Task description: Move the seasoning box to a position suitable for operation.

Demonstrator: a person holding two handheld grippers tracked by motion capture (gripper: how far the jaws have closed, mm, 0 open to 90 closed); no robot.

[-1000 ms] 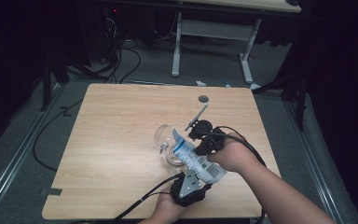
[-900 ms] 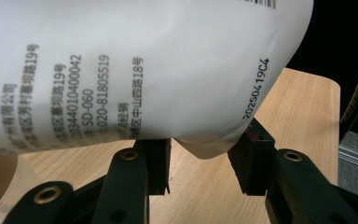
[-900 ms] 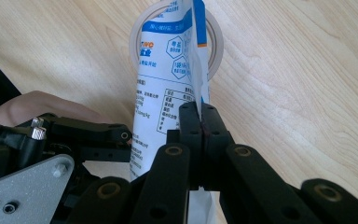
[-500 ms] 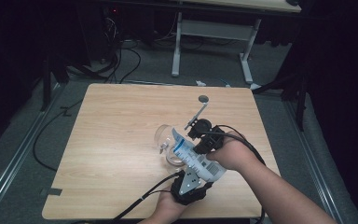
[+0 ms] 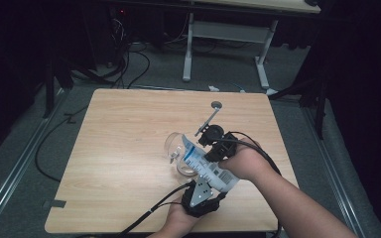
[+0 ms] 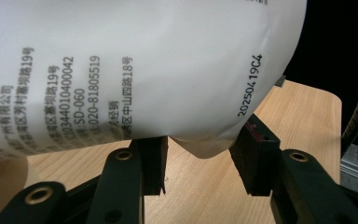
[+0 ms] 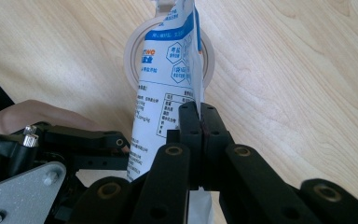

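Note:
A white pouch [image 5: 204, 167] with blue print is tilted mouth-down into a clear glass jar [image 5: 174, 147] lying near the table's middle. My right gripper [image 7: 199, 116] is shut on the pouch's [image 7: 165, 79] side seam, and the jar's round rim [image 7: 131, 50] lies just beyond. My left gripper [image 6: 203, 158] sits under the pouch's [image 6: 121, 60] bottom end. Its jaws have just been opening, and the pouch's lower corner hangs between the pads with a gap on each side. In the high view the left gripper [image 5: 204, 187] is near the front edge and the right gripper [image 5: 213, 144] is just behind the pouch.
A thin metal spoon [image 5: 209, 118] with a round end lies on the wooden table [image 5: 129, 124] behind the right gripper. Black cables trail off the front edge. A grey floor, cables and a white desk frame [image 5: 225, 29] lie beyond the table.

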